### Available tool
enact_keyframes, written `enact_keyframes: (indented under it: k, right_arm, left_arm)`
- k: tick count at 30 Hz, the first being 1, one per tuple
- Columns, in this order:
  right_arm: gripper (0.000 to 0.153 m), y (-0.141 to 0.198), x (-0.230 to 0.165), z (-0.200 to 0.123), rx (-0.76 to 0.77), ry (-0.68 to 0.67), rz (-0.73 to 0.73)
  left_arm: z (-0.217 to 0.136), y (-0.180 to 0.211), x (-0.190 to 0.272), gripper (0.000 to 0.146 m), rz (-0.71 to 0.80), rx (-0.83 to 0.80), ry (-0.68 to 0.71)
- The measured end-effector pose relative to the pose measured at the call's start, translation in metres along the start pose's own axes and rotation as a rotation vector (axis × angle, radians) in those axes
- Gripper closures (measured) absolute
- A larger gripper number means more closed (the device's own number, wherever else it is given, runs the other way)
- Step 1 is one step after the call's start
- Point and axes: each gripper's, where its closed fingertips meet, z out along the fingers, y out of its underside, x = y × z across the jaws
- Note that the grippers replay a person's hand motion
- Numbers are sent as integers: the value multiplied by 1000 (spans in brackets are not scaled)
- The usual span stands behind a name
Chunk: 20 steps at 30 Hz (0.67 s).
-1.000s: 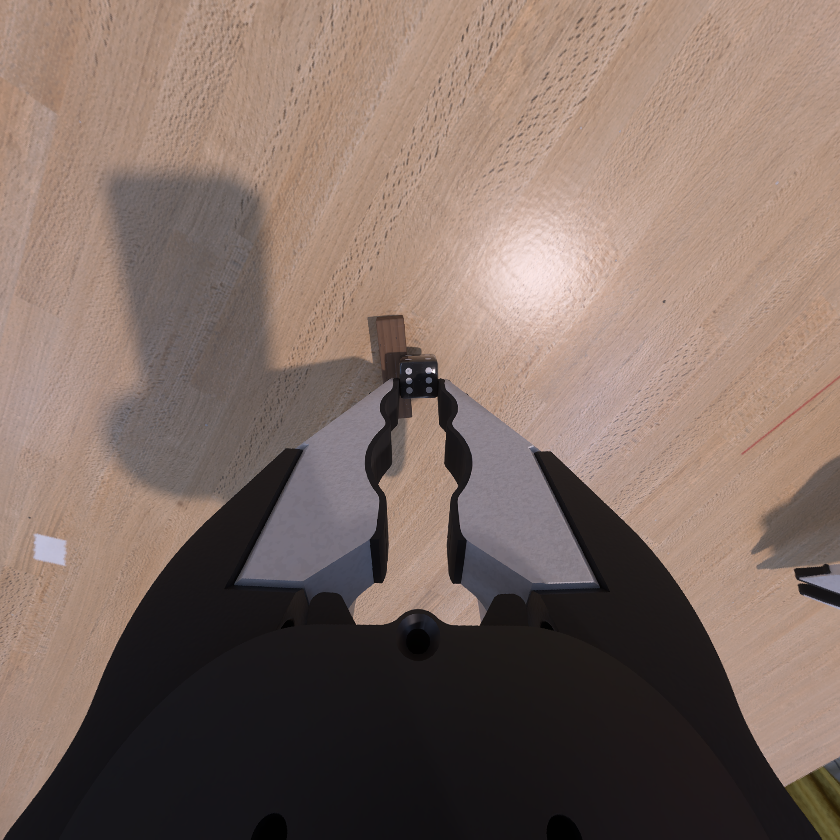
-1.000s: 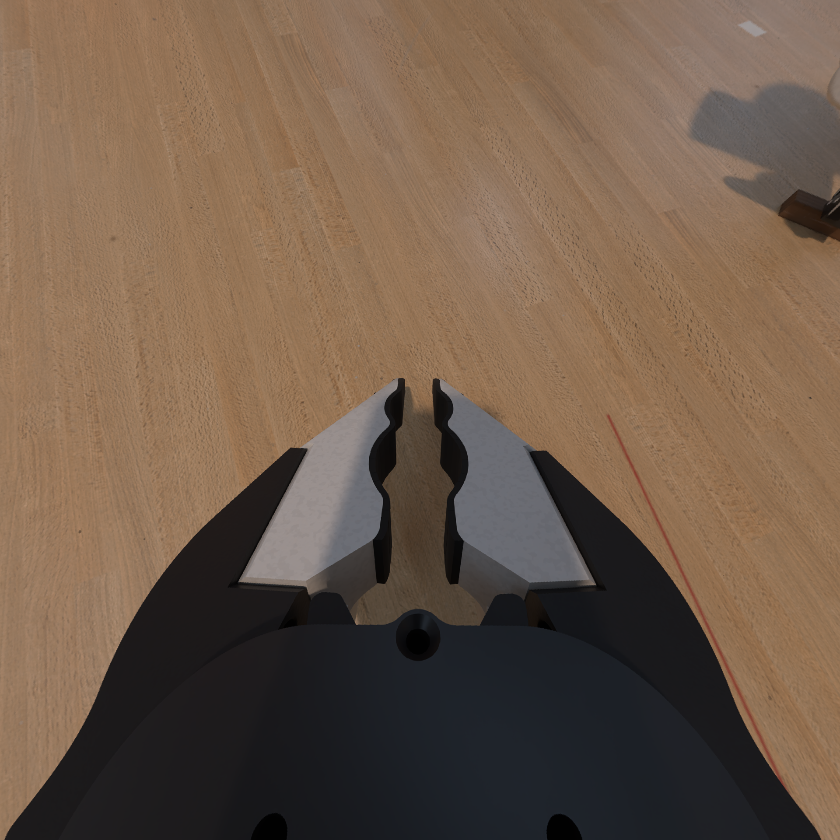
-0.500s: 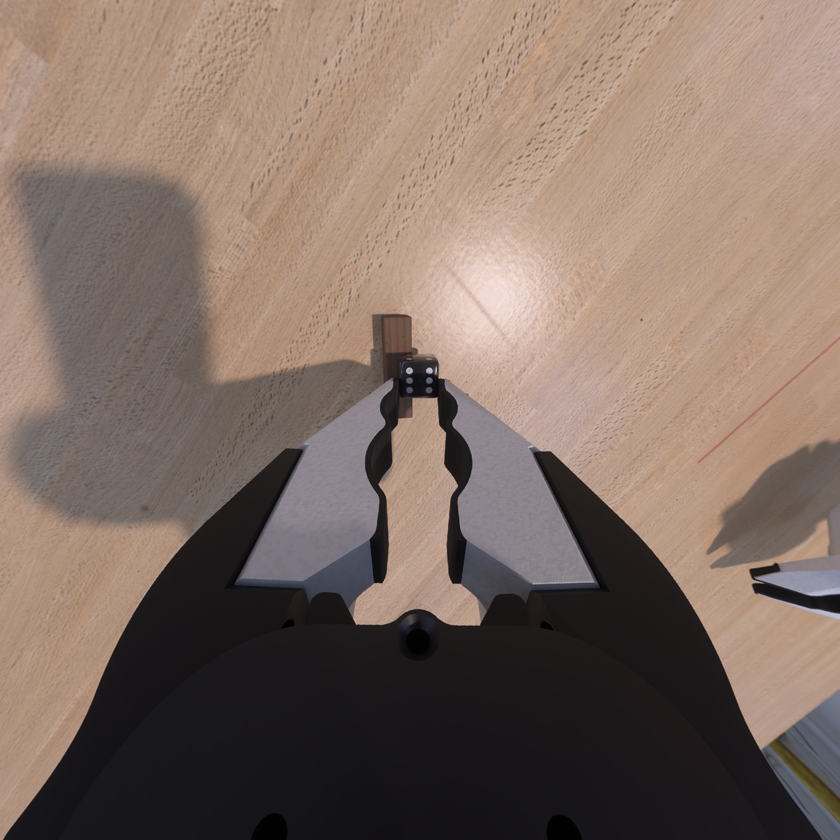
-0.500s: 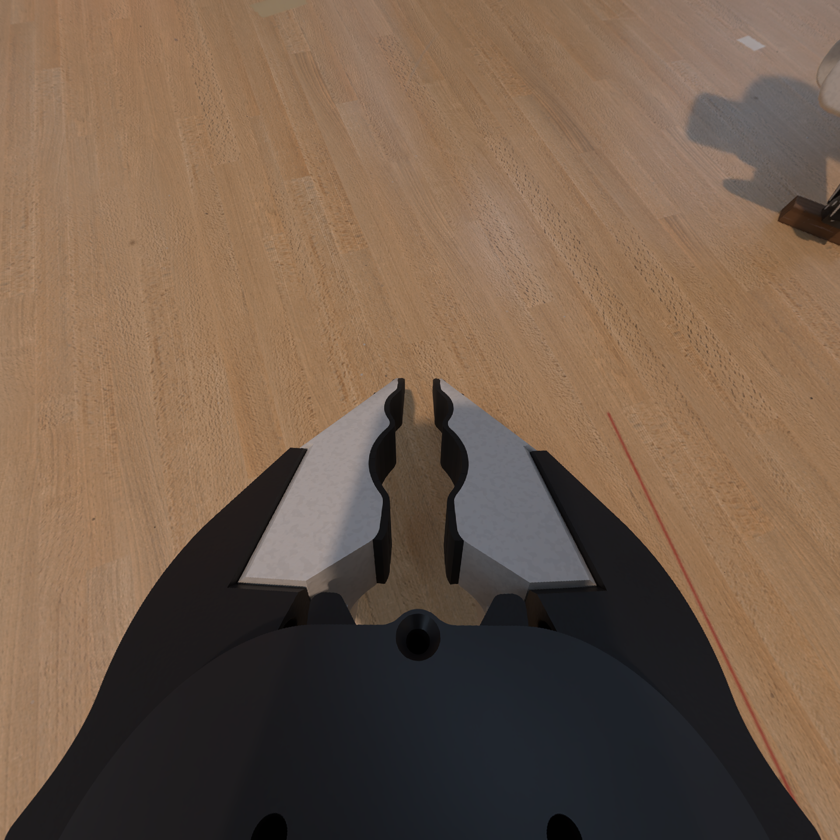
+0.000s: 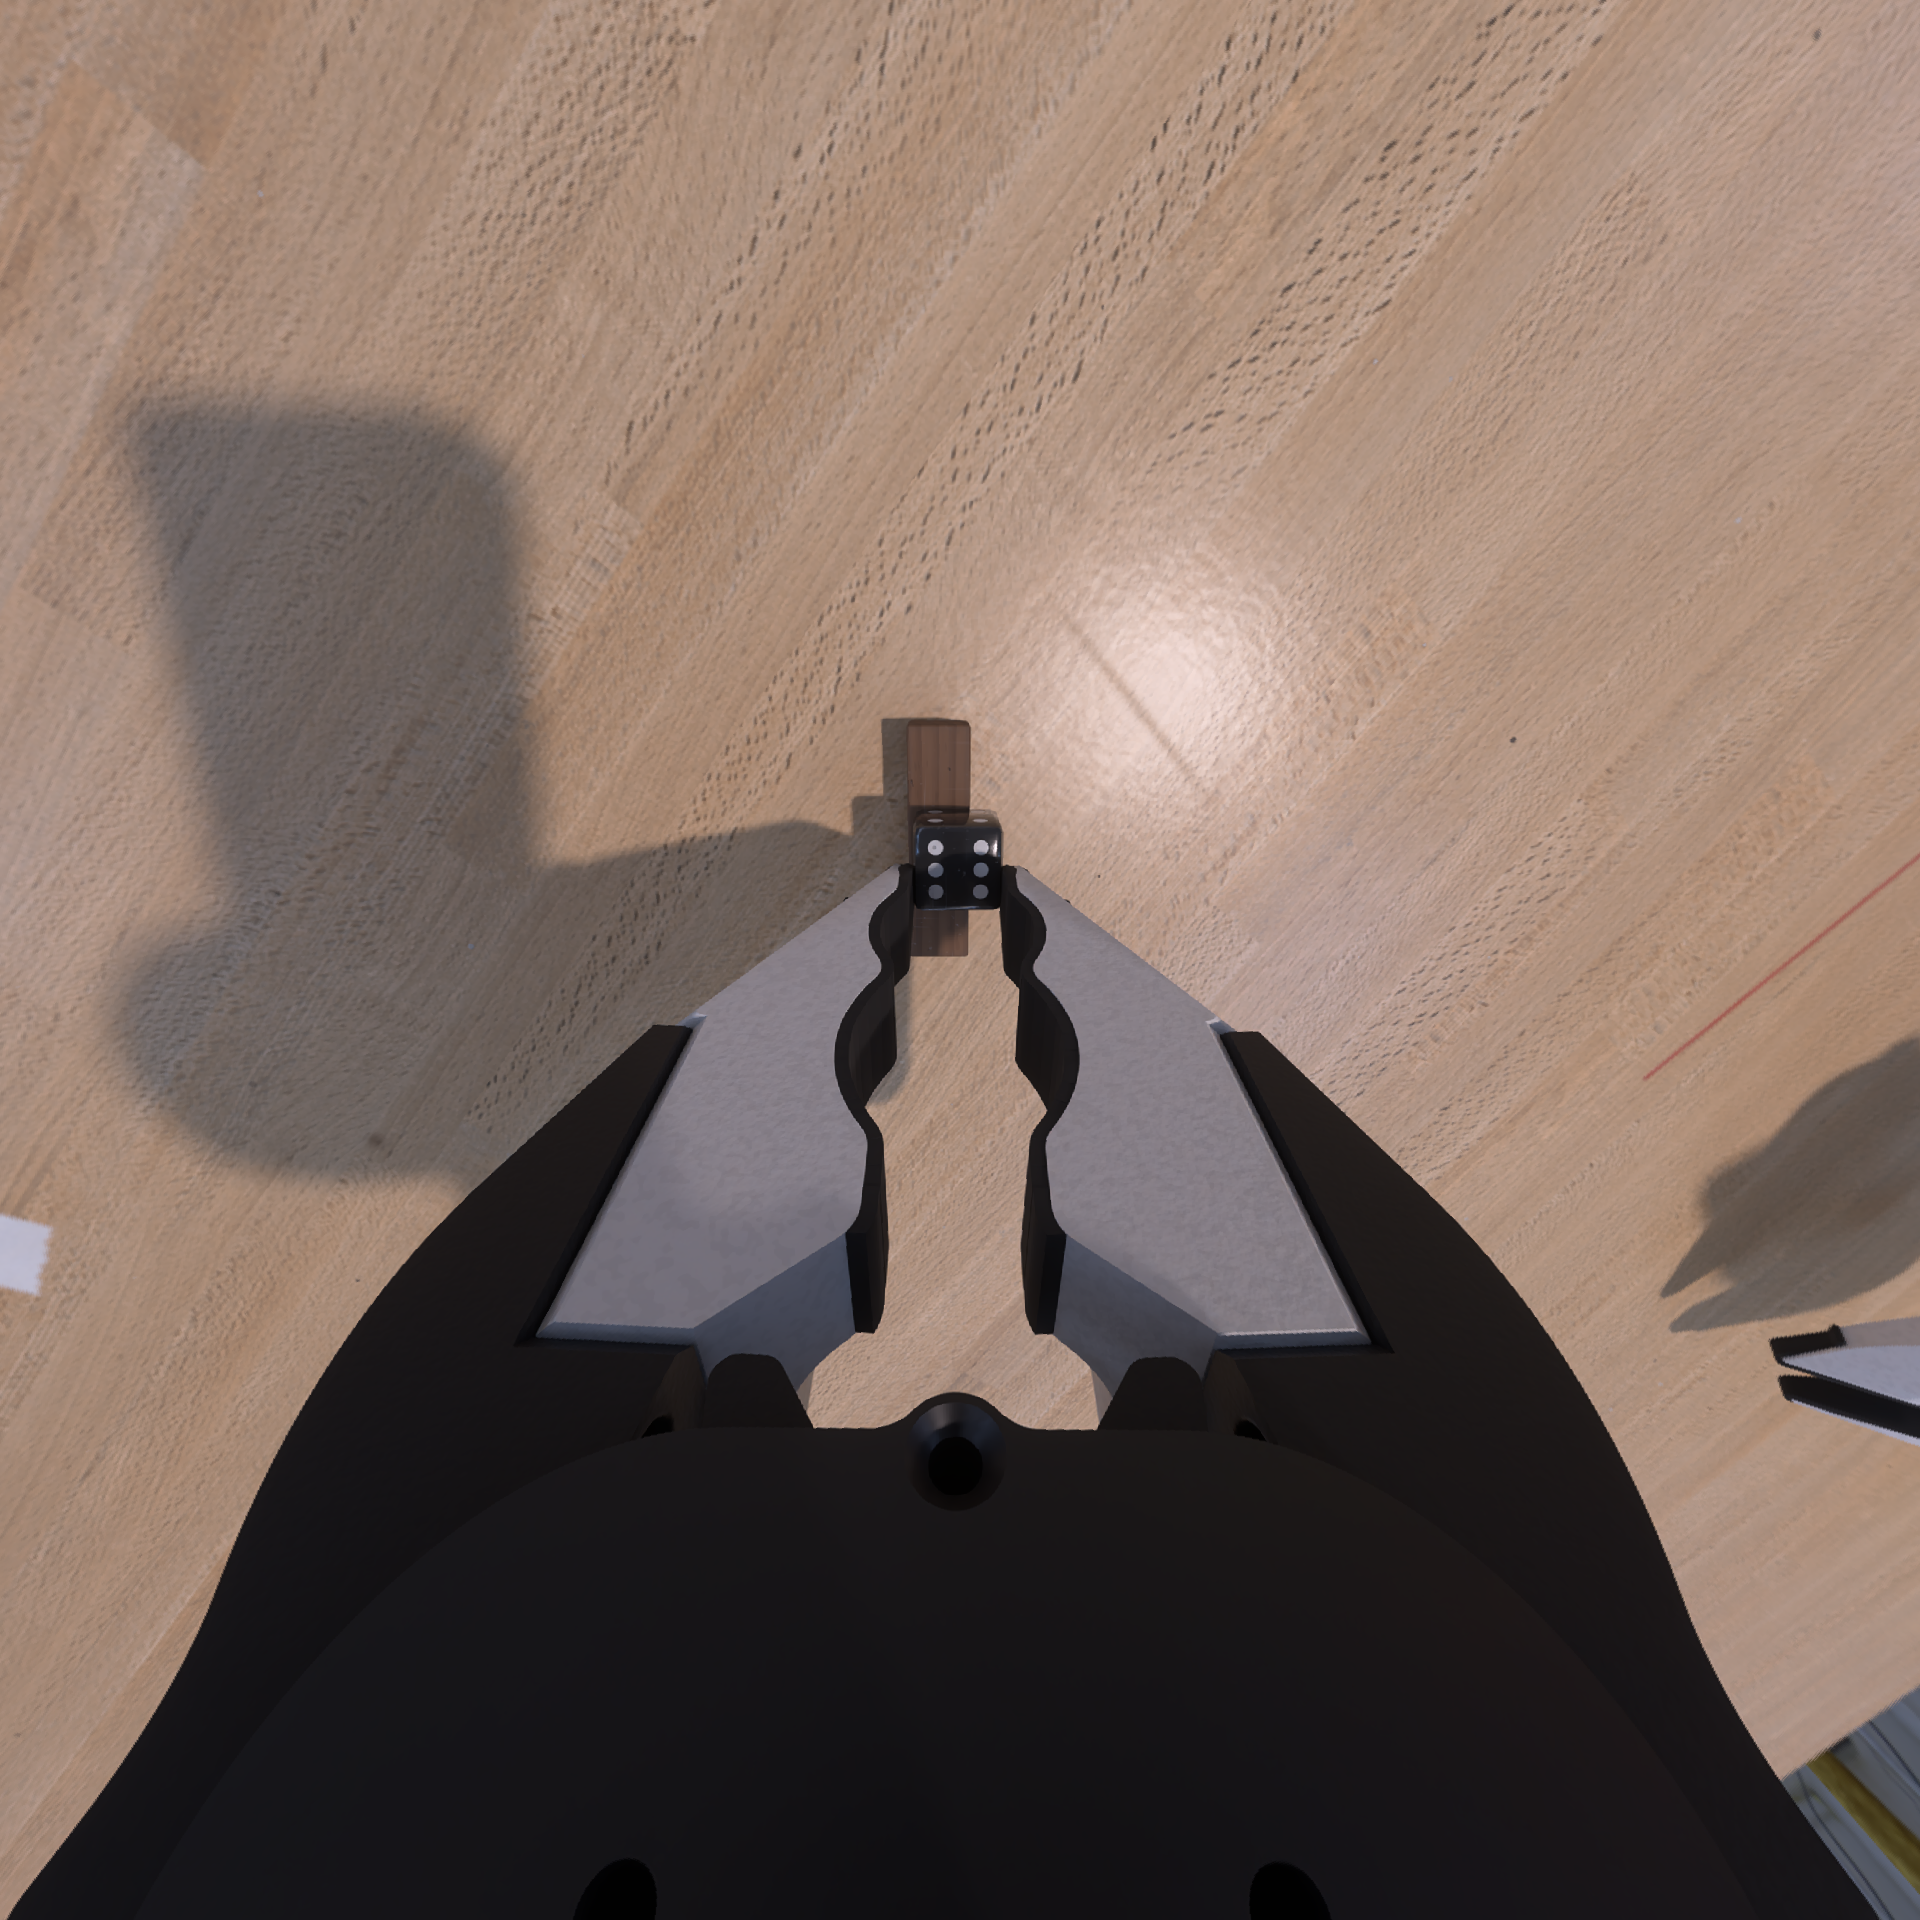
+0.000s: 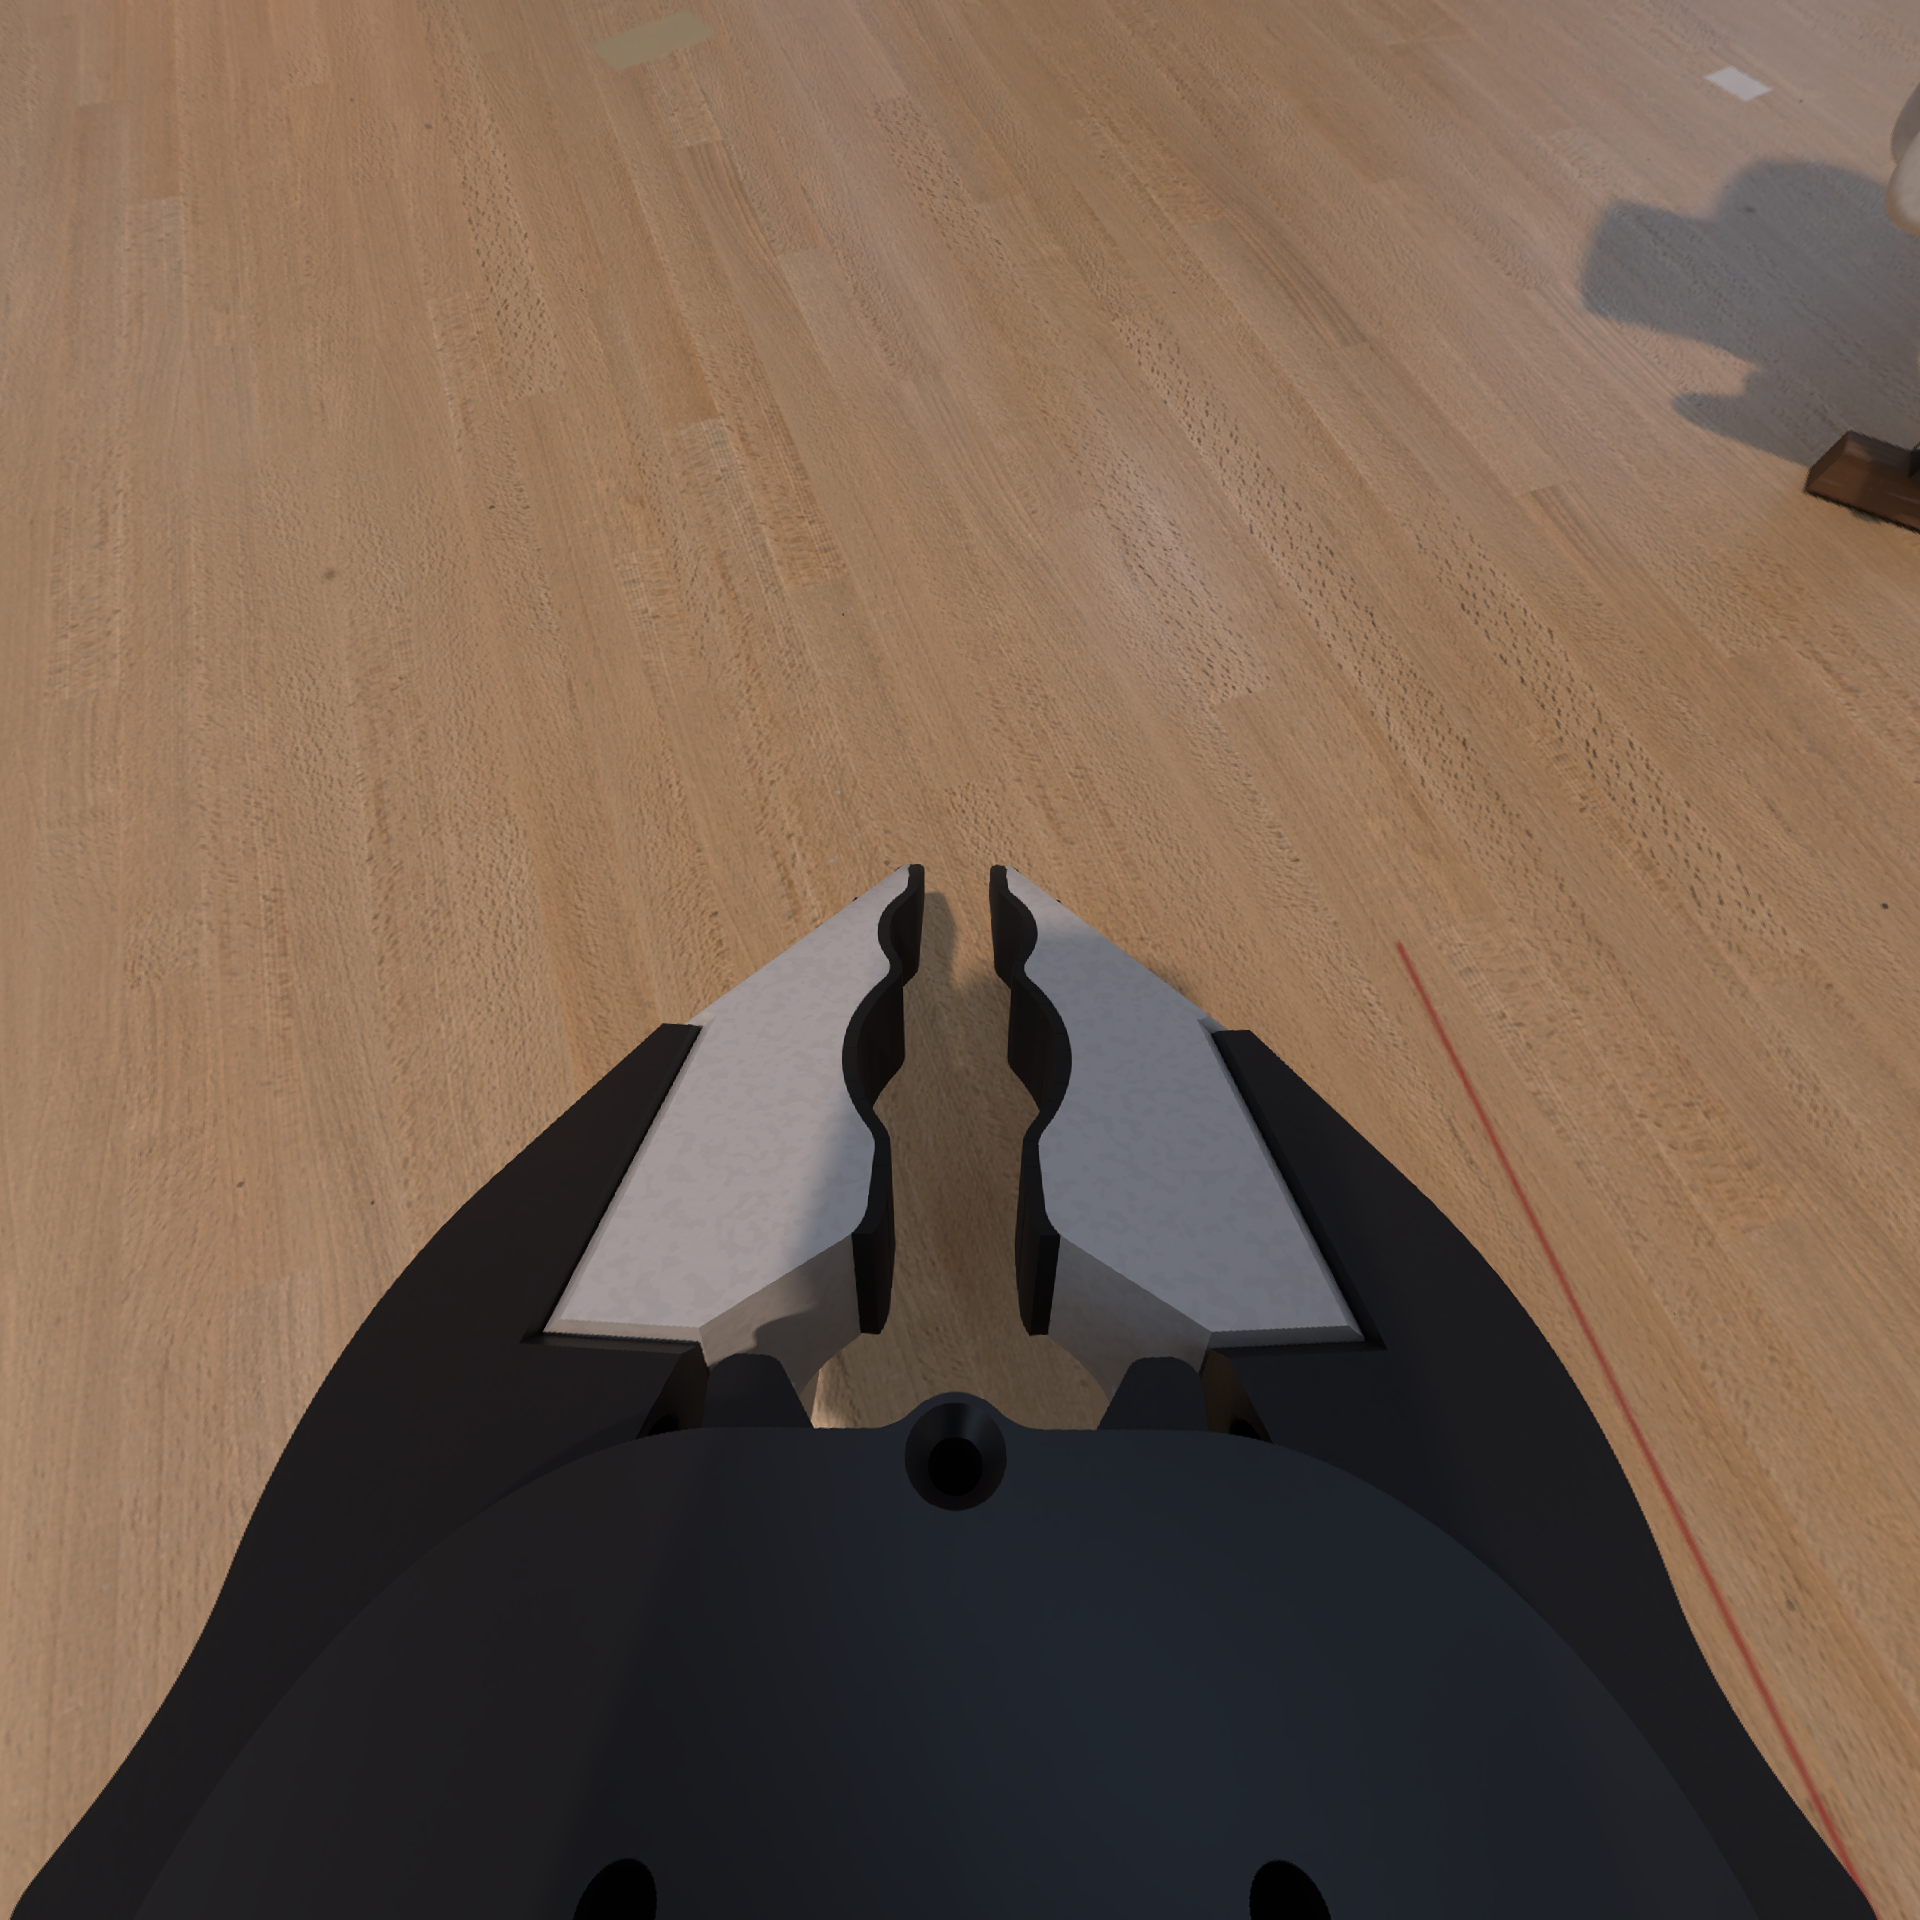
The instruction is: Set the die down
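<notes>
In the left wrist view my left gripper (image 5: 954, 883) is shut on a small black die with white pips (image 5: 957, 869), held at the very fingertips. It hangs just above a small dark brown wooden block (image 5: 938, 764) that lies on the light wooden surface (image 5: 1351, 416); I cannot tell whether die and block touch. The block also shows at the right edge of the right wrist view (image 6: 1865, 488). My right gripper (image 6: 956, 883) is empty, its fingers nearly together, low over bare wood. Its fingers (image 5: 1860, 1397) show at the right edge of the left wrist view.
A thin red line (image 6: 1558, 1299) runs along the wood right of my right gripper and shows in the left wrist view (image 5: 1787, 961). A small white patch (image 5: 21, 1252) lies far left. The surface's edge (image 5: 1860, 1756) is at the lower right.
My left gripper has shifted slightly with the die still in it; the block now shows under the die between the fingers. The right gripper has barely moved.
</notes>
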Motion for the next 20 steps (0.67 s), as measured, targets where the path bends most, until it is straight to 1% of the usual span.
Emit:
enact_keyframes:
  k: [6,10,15,20]
  right_arm:
    - [140,0,-1,0,3,-1,-5]
    - [140,0,-1,0,2,7,-17]
    - [140,-1,-1,-1,9,8,-20]
    - [140,-1,-1,-1,13,7,-17]
  left_arm:
    - [1,-1,1,130,27,-9,-95]
    - [2,-1,0,130,72,-3,-160]
    - [2,-2,-1,130,104,19,-192]
    - [1,-2,-3,130,105,47,-190]
